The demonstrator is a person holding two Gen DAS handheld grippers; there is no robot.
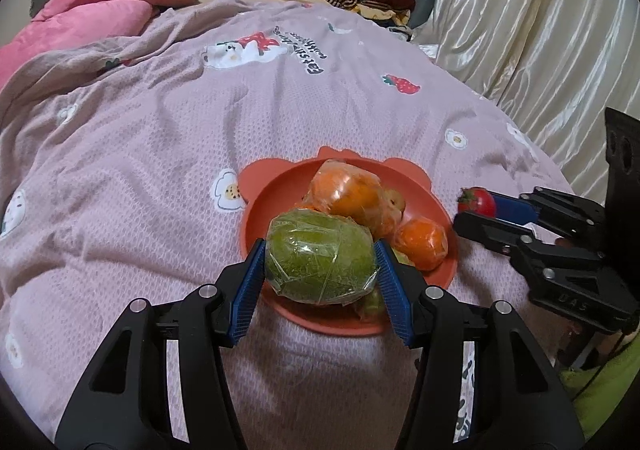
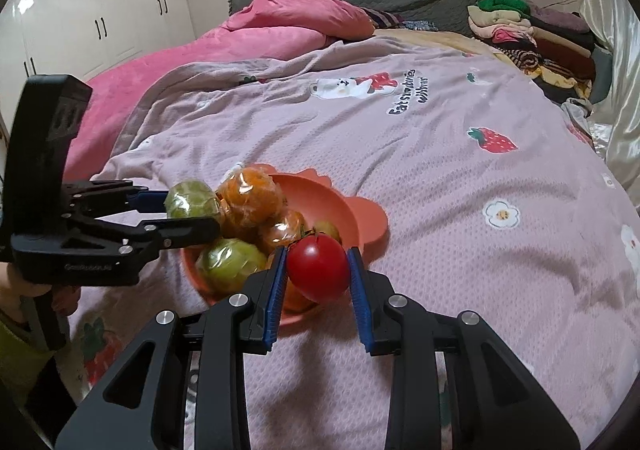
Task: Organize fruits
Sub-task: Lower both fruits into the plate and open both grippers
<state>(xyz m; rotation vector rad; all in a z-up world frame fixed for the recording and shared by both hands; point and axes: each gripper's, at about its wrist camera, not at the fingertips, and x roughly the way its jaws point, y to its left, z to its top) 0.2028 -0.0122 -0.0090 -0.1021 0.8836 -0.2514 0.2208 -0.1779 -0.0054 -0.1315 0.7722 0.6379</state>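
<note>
An orange plate (image 1: pixel 276 186) with ear-shaped tabs lies on the bed and holds several plastic-wrapped fruits: oranges (image 1: pixel 348 192) and green ones. My left gripper (image 1: pixel 320 262) is shut on a wrapped green fruit (image 1: pixel 320 260) and holds it over the plate's near side. It also shows in the right wrist view (image 2: pixel 192 206), with the green fruit (image 2: pixel 190 200) above the pile. My right gripper (image 2: pixel 318 270) is shut on a red tomato (image 2: pixel 318 268) just above the plate's (image 2: pixel 340 210) near edge. The tomato (image 1: pixel 478 202) shows right of the plate in the left wrist view.
The plate rests on a lilac bedspread (image 1: pixel 160 170) with strawberry and flower prints. A pink duvet (image 2: pixel 260 38) lies at the far left, folded clothes (image 2: pixel 528 38) are stacked at the far right, a cream curtain (image 1: pixel 540 30) hangs on the right, and white wardrobes (image 2: pixel 100 10) stand on the left.
</note>
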